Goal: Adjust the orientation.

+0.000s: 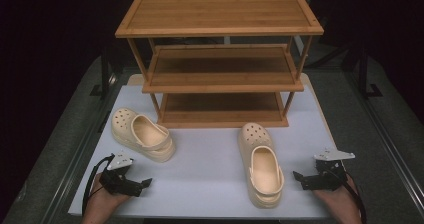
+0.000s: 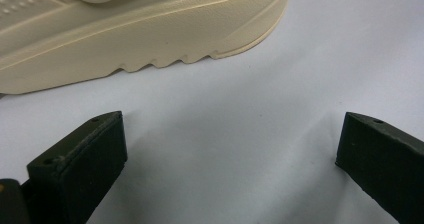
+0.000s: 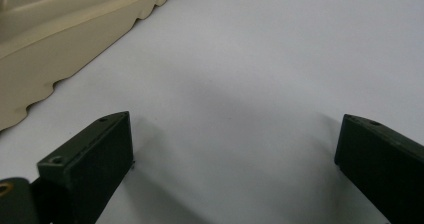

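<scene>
Two cream clogs lie on the white tabletop [image 1: 210, 154]. The left clog [image 1: 142, 134] lies at an angle, toe to the far left. The right clog [image 1: 261, 164] points toe-first at a wooden shoe rack [image 1: 220, 59]. My left gripper [image 1: 142, 180] rests near the front edge, just short of the left clog's heel, jaws open and empty. Ahead of the left gripper [image 2: 233, 121] the clog's ridged sole [image 2: 125, 39] crosses the upper left. My right gripper [image 1: 299, 180] stands open and empty to the right of the right clog. Beyond the right gripper [image 3: 235, 119] that clog's sole edge [image 3: 60, 39] shows at upper left.
The three-shelf wooden rack stands at the back of the table with nothing on its shelves. Bare white surface lies between the two clogs and in front of the rack. Grey floor and dark stands [image 1: 367, 74] flank the table.
</scene>
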The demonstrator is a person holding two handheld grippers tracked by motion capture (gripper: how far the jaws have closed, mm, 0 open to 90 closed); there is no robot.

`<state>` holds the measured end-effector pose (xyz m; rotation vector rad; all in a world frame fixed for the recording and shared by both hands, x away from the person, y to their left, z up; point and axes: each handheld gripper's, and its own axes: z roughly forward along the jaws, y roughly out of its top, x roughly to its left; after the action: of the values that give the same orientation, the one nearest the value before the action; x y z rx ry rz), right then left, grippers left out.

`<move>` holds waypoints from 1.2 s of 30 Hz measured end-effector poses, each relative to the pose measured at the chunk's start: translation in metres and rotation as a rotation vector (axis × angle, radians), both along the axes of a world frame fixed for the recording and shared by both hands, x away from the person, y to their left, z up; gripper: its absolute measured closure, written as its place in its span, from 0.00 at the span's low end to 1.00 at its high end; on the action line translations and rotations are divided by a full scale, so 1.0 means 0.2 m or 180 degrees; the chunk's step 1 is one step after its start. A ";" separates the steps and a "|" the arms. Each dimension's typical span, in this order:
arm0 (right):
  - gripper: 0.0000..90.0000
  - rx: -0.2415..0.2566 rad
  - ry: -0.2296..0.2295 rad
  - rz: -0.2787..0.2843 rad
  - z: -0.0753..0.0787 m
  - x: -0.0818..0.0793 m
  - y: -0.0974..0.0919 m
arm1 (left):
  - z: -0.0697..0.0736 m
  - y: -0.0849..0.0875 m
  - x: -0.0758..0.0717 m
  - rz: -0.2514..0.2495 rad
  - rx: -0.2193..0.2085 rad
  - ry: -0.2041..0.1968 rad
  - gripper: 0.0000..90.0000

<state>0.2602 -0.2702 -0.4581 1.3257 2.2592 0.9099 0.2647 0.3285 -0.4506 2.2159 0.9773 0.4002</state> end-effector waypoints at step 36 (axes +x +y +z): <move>0.02 0.0007 -0.0018 0.0009 0.00 0.00 0.00 | 0.26 0.15 0.09 0.0230 -0.0223 -0.0170 0.25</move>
<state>0.2597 -0.2706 -0.4589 1.3196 2.2570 0.9163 0.2828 0.3579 -0.3983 2.1014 1.0295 0.4487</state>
